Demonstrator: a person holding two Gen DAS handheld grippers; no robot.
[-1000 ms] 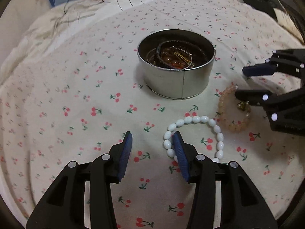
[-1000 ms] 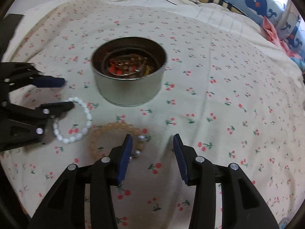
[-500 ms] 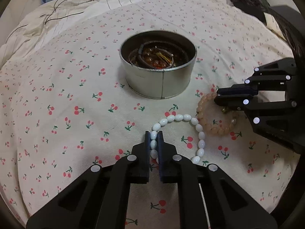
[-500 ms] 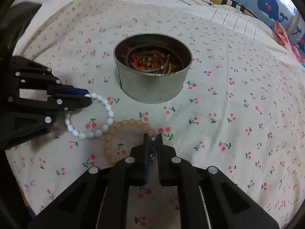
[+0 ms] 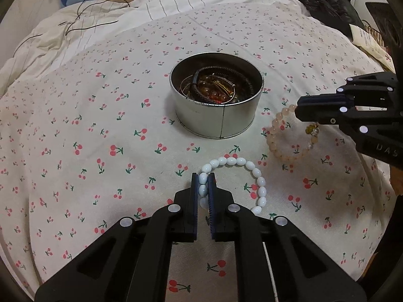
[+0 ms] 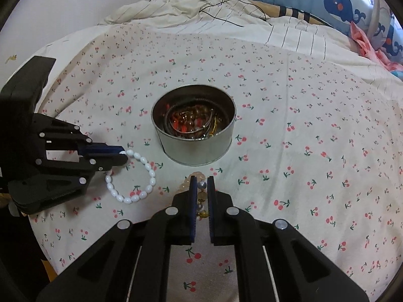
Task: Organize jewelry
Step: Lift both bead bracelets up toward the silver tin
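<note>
Cotton bedding [image 5: 75, 136] printed with small red cherries is spread over the bed, soft and lightly creased, and a round metal tin [image 5: 217, 115] with a straight seamed wall is set at its middle. Dark braided cords, thin wire bangles and glossy amber and red beads are heaped inside the tin. A white bracelet [image 5: 252, 173] of smooth oval beads lies in a loop in front of the tin, and a peach bracelet [image 5: 274, 136] of round translucent beads, with a small gold charm, is seen just beside it. The left gripper [image 5: 203, 188] is pinched on the white bracelet, its ribbed blue pads pressed against the beads from both sides. The right gripper [image 6: 201, 192] is closed on the peach bracelet in the same way, jaws nearly together, with beads and the charm caught between the pads.
</note>
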